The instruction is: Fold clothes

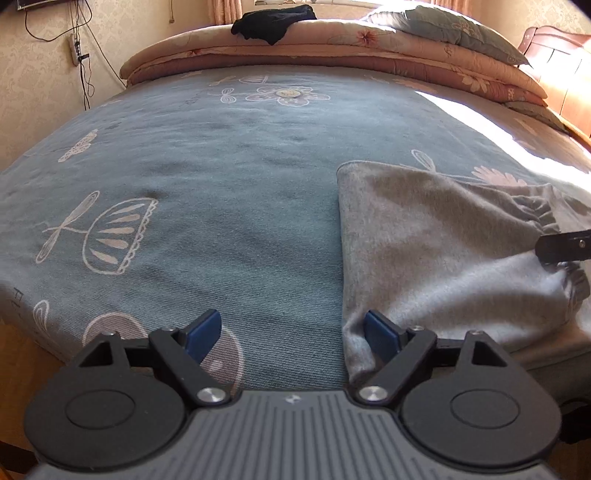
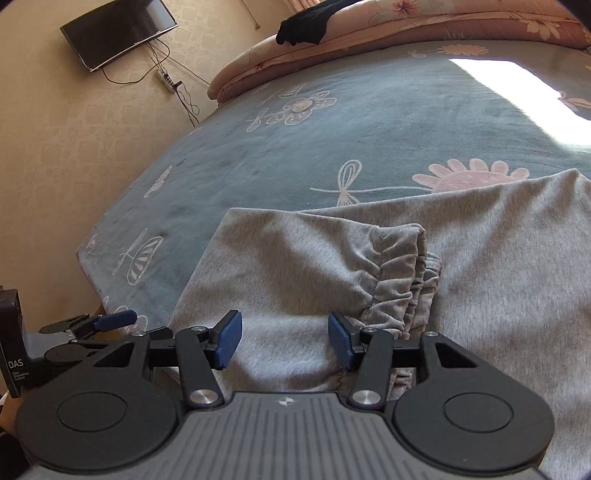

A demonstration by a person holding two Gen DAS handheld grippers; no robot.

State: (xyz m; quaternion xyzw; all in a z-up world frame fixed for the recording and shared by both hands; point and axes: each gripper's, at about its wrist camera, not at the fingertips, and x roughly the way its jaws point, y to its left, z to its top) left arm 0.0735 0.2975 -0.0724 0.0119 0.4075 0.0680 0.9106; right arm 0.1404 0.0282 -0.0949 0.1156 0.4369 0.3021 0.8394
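Right wrist view, right gripper point(image 2: 284, 341) jaws parted, empty, over grey trousers point(image 2: 295, 258), left gripper point(image 1: 291, 332) jaws wide, empty

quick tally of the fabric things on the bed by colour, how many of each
grey: 1, sweatpants
black: 1, garment on the folded quilt
pink floral: 1, folded quilt
blue-green: 2, bedspread, pillow
total: 5
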